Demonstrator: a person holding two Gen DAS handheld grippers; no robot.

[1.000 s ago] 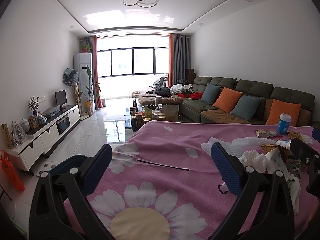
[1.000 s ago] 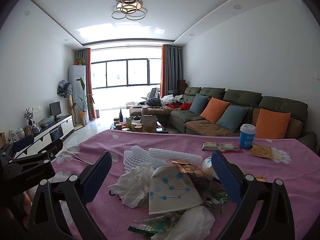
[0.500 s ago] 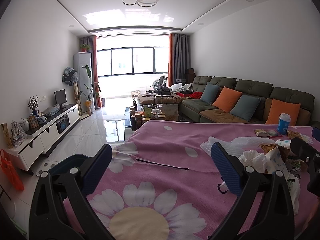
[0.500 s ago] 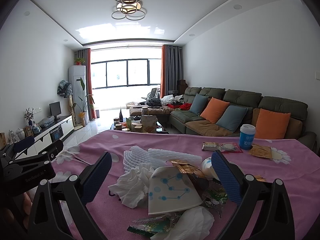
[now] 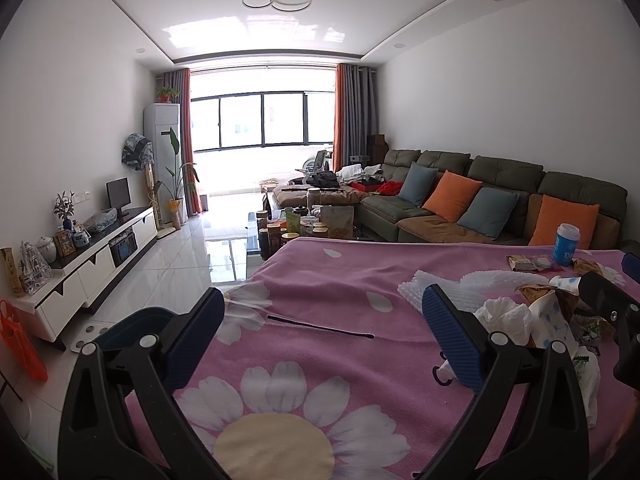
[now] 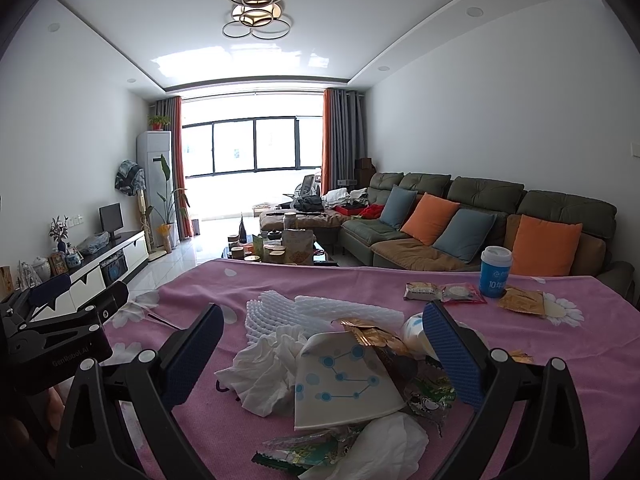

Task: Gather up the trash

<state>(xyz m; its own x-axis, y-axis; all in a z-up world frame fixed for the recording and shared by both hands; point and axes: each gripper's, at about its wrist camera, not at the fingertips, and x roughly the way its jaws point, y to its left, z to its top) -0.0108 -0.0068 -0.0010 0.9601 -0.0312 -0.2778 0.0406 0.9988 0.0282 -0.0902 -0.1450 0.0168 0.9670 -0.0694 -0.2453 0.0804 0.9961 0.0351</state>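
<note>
Progress: judged at the start; nothing is gripped and no trash looks collected yet.
Trash heap [image 6: 340, 364]: lies on the pink cloth [image 5: 328, 280] directly ahead of the right gripper [image 6: 320, 356]; in the left view it sits at the right edge.
Heap contents: crumpled tissue [image 6: 264, 372], flattened paper cup [image 6: 344, 384], white foam net [image 6: 320, 316], gold wrapper [image 6: 372, 336], green snack wrappers [image 6: 308, 450], a second tissue [image 6: 384, 444] nearest the camera.
Outliers: two snack packets [image 6: 444, 292] and a gold sachet [image 6: 520, 302] lie apart from the heap, near the blue cup [image 6: 495, 276], which stands upright at the far right of the cloth.
Stick [image 5: 320, 326]: a thin dark rod lies alone on the cloth ahead of the left gripper [image 5: 320, 340]; whether it counts as trash cannot be told.
Right gripper state: fingers spread wide, empty, flanking the heap from above without touching it.
Left gripper state: fingers spread wide, empty, over bare cloth well left of the heap.
Remaining: the whole heap, then the outliers; judged as many separate picks, since the pieces are loose and overlapping.
Bin: a dark rounded container [image 5: 132, 322] shows beyond the table's left edge, half hidden by the left finger; probably the receptacle, not certain.
Obstructions: none on the cloth between grippers and heap; the two grippers are close enough to crowd each other there.
Surroundings: sofa [image 6: 480, 216] with cushions behind, cluttered coffee table [image 6: 276, 246], TV cabinet [image 5: 100, 248] at left.
</note>
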